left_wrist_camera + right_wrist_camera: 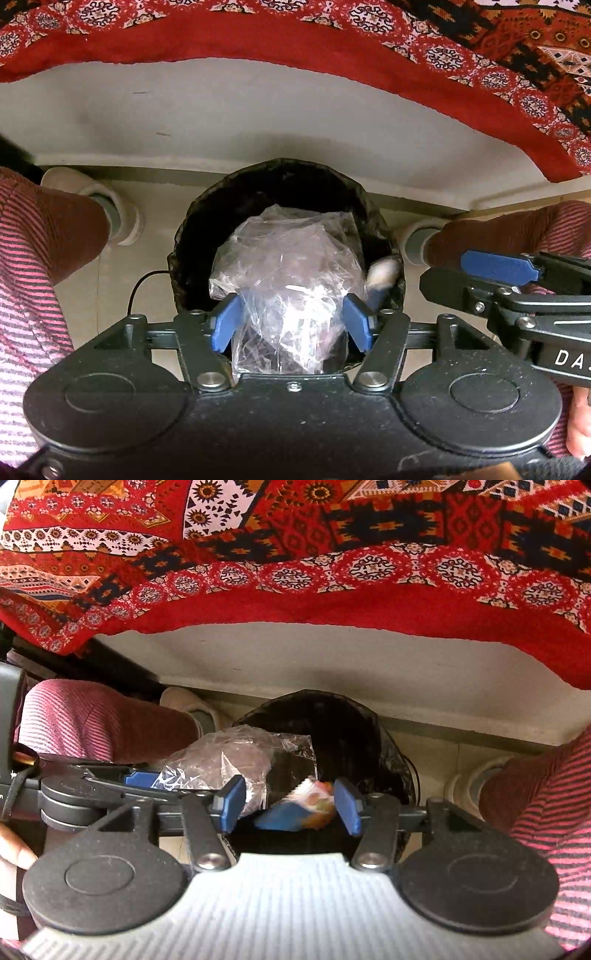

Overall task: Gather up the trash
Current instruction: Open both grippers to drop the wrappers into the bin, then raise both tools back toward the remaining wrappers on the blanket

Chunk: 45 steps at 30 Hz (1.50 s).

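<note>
Where right tongs point(498, 273) read "DA" – both spread, left tongs point(290, 317) astride clear bag point(288, 258).

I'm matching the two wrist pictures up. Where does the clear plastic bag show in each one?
Left wrist view: the clear plastic bag fills the centre, between the left gripper's blue fingers, over the black bin.
Right wrist view: the bag sits left of centre, over the bin's left rim.
Shared landmark: the black bin, below the red patterned cloth.

Left black gripper with blue pads point(291, 321): pointing steeply down, jaws parted. Right black gripper with blue pads point(291, 805): likewise.
</note>
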Each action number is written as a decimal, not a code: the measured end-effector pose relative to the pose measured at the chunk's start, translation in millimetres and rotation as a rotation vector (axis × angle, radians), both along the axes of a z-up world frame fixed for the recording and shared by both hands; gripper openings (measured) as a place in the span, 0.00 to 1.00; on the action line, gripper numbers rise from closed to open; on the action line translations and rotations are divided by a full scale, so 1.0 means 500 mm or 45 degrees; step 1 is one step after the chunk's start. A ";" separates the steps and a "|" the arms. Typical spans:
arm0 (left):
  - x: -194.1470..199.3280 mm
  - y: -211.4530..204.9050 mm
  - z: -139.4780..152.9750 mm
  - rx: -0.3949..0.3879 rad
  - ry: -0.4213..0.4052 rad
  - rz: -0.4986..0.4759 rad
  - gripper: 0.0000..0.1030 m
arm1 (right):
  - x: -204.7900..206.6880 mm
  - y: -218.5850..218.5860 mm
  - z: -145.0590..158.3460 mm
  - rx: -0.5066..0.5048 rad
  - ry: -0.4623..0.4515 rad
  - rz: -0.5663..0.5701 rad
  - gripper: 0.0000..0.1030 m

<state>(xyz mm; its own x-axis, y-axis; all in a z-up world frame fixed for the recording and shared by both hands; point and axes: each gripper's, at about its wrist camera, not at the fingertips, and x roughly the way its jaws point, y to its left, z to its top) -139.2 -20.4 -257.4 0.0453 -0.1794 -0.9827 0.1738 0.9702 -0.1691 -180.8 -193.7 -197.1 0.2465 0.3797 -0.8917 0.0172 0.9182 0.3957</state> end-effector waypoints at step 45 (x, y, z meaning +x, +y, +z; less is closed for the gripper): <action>-0.058 0.002 0.347 -0.049 -0.580 -0.171 0.73 | -0.034 -0.013 0.264 -0.021 -0.498 0.109 0.83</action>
